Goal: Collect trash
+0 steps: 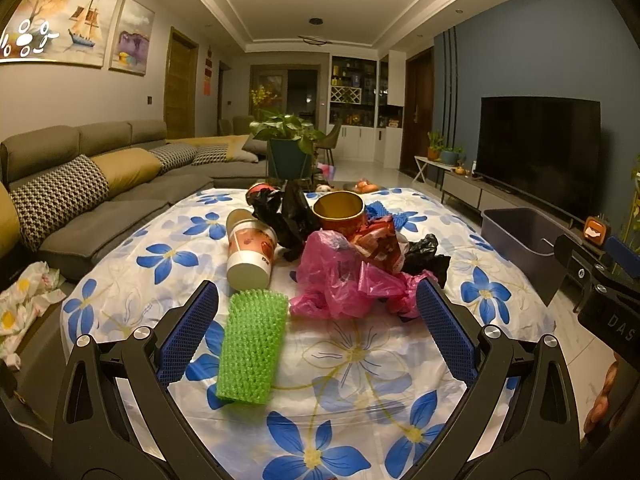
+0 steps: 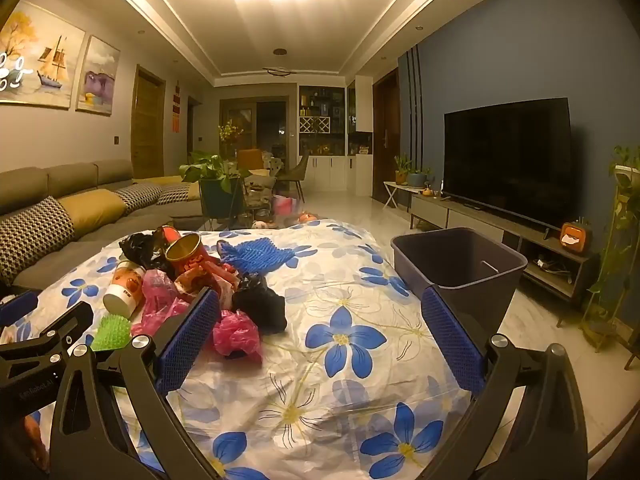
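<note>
While jaws gape, bin [image 2: 460,264] beside table edge [image 2: 384,256]

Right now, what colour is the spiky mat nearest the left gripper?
Bright green mat; left wrist view shows it best.

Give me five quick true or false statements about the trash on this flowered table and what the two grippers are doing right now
1. The left gripper is open and holds nothing. True.
2. The paper cup stands upright. False: it lies on its side, base toward the camera.
3. The green foam net lies nearest the left gripper, apart from the pile's middle. True.
4. The dark bin already holds trash. False: what shows of its inside looks empty.
5. The right gripper grips the black bag. False: its jaws are spread wide and the bag lies on the tablecloth.
</note>
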`<state>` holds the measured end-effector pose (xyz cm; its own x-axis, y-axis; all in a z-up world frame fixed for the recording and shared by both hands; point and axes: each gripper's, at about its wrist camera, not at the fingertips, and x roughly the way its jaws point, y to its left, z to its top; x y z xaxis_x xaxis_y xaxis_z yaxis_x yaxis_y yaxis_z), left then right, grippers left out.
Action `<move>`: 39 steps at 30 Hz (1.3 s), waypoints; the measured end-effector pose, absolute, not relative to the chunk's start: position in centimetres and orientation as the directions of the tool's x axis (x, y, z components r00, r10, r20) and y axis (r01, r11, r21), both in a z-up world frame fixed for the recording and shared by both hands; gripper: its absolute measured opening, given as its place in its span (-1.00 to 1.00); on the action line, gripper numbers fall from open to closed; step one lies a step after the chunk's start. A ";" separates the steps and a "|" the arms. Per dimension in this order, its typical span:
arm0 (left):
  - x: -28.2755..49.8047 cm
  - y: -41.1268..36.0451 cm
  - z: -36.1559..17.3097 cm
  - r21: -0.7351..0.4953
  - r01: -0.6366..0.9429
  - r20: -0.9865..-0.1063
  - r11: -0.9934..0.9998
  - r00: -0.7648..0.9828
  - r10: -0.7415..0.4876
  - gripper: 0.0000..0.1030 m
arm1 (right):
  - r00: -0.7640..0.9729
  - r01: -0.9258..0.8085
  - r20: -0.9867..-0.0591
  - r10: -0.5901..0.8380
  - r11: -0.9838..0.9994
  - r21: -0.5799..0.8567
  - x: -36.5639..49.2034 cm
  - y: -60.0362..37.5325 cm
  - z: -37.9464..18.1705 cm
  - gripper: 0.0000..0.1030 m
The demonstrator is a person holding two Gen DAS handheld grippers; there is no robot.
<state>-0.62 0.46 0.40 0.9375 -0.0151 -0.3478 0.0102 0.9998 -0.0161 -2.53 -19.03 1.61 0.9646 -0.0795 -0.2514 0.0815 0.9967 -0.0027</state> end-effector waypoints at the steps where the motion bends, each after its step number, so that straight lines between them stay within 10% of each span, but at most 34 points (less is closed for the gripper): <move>1: -0.6 0.5 0.4 -0.017 0.010 -0.349 1.000 0.937 -0.015 0.90 | 0.964 0.082 -0.253 -0.080 0.997 -0.002 -2.5 -19.0 1.6 0.90; 39: -0.8 0.4 0.4 -0.038 0.013 -0.351 0.999 0.936 -0.026 0.90 | 0.966 0.090 -0.245 -0.087 0.996 0.000 -2.9 -19.1 1.8 0.90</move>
<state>-0.83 0.38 0.44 0.9359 -0.0258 -0.3514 0.0132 0.9992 -0.0380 -2.88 -19.15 1.85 0.9657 -0.0869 -0.2447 0.0895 0.9960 -0.0002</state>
